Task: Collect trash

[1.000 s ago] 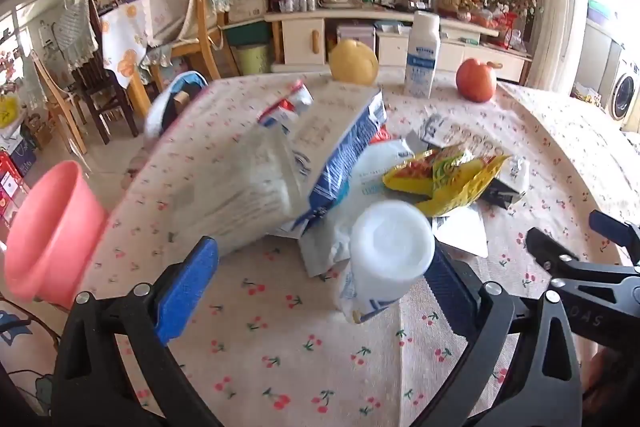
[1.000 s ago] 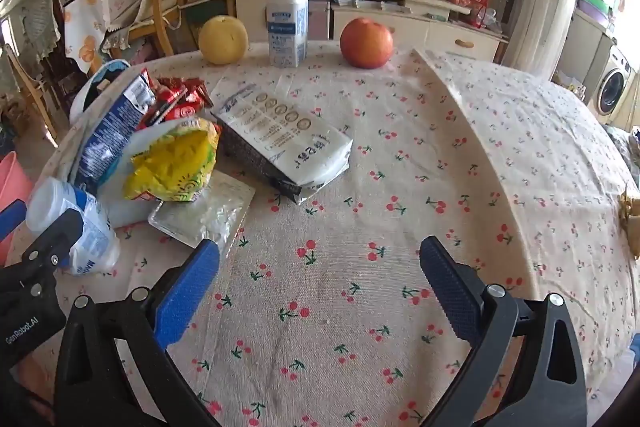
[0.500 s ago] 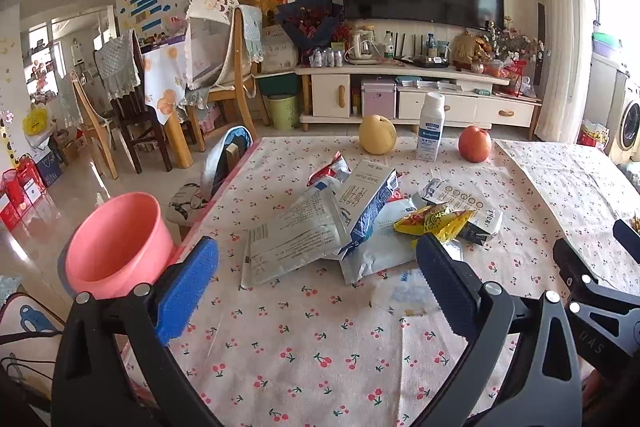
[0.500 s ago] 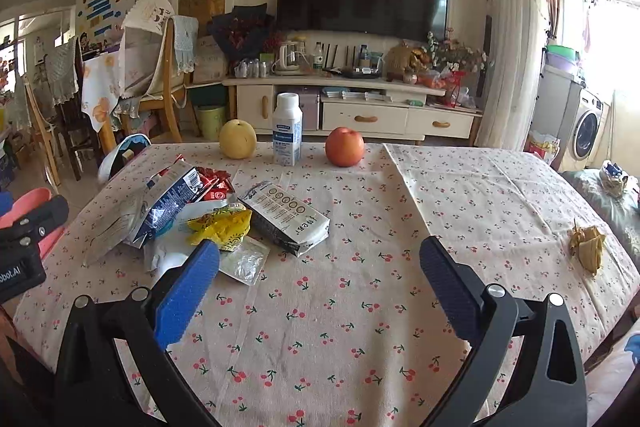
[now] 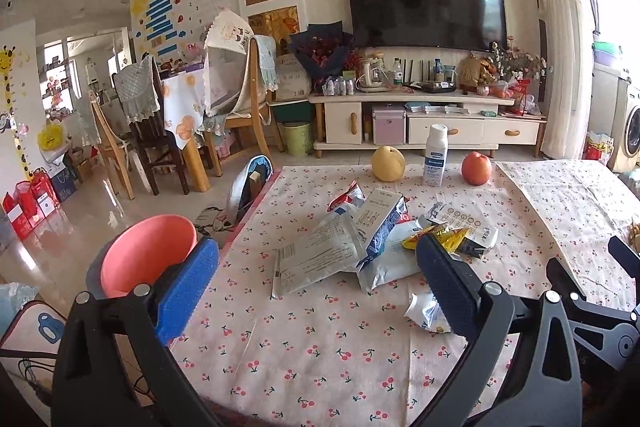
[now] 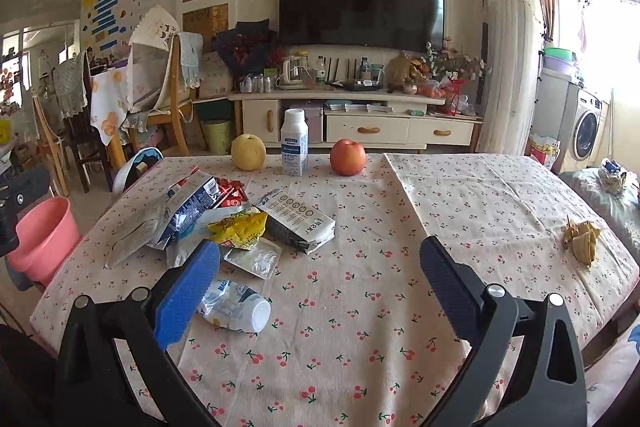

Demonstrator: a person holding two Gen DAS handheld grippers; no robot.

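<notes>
A heap of trash lies on the cherry-print tablecloth [image 5: 320, 347]: a white pouch [image 5: 316, 259], a blue-and-white carton [image 5: 380, 223], a yellow wrapper [image 6: 240, 227], a grey-white packet [image 6: 300, 223] and a clear sachet [image 6: 254, 259]. A crushed white bottle [image 6: 236, 307] lies on its side nearer me, beside the right gripper's left finger. A banana peel [image 6: 580, 239] sits alone at the table's right edge. A pink bin [image 5: 148, 251] stands off the table's left side. My left gripper [image 5: 316, 245] and right gripper [image 6: 320, 245] both hover open and empty above the near edge.
A pear [image 6: 248, 158], an upright white bottle [image 6: 294, 143] and an apple [image 6: 347, 158] stand in a row at the table's far edge. Chairs [image 5: 248, 99] and a TV cabinet [image 5: 420, 123] lie beyond. A cushion [image 6: 608, 203] lies off the right side.
Both grippers have drawn back and up from the pile, so the whole table shows. The white bottle that stood between the left fingers now lies on the cloth.
</notes>
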